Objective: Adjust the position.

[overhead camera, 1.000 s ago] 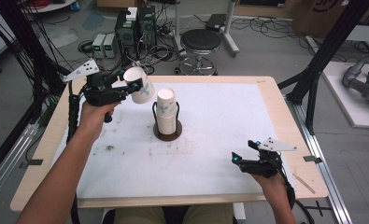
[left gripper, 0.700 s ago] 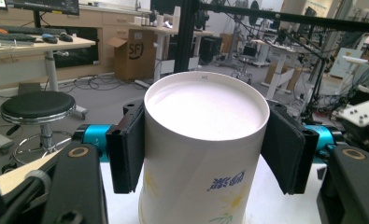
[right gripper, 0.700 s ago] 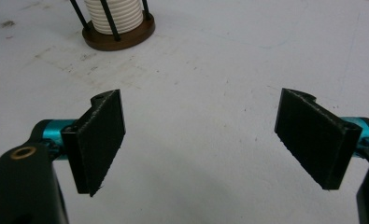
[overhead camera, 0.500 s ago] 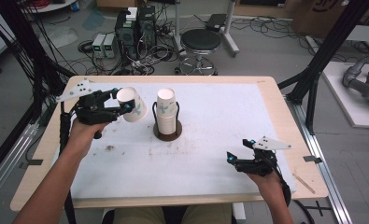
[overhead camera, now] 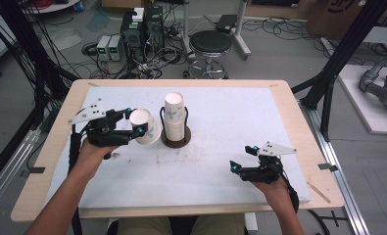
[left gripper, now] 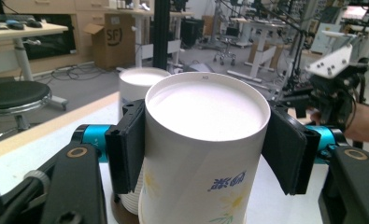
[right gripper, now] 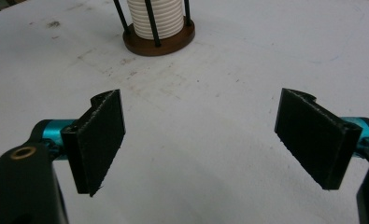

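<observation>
Round wooden holder has stacked white paper cups; left gripper clamps one floral paper cup, right gripper wide apart, holding nothing.

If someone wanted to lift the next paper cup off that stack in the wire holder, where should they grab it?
Probably by the side wall just under the closed upper end of the top cup on the stack, with one jaw on each side, coming in level from the side. The stack stands upright in the holder, whose thin rods guard the lower cups, so the top one alone stands clear. The held cup is pinched the same way.
</observation>
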{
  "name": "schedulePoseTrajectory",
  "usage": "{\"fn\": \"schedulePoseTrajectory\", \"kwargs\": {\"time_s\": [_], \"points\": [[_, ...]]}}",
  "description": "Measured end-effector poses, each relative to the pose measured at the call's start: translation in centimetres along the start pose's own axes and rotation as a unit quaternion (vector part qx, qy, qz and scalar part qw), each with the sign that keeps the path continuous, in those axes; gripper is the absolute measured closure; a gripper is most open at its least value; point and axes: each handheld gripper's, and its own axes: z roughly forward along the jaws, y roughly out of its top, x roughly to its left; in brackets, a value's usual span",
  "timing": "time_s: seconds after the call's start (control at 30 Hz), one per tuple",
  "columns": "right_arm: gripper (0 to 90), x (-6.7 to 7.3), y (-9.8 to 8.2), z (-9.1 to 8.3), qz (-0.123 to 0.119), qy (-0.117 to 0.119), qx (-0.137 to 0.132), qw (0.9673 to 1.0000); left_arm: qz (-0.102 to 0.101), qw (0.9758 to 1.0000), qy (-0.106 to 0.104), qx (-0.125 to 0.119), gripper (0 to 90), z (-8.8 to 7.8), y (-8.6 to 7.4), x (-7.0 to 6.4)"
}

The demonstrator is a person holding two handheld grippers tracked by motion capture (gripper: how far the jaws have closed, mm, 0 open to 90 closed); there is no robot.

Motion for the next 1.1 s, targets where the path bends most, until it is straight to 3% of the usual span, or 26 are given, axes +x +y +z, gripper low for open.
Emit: {"fn": "schedulePoseTrajectory", "kwargs": {"time_s": [0.4, 0.73, 1.1], "points": [[16.5, 1.0, 1.3, 1.0, -0.017, 0.041, -0.013, 0.9989, 0.005, 0.9995, -0.023, 0.020, 35.7, 1.2, -1.5, -1.7], [16.4, 3.0, 4.3, 3.6, -0.063, 0.114, -0.018, 0.9914, 0.007, 0.9979, -0.052, 0.038, 35.7, 3.3, -1.9, -2.7], [16.5, 5.2, 5.3, 6.2, -0.088, 0.171, -0.014, 0.9811, 0.014, 0.9953, -0.084, 0.047, 35.7, 4.9, -2.1, -3.7]]}}
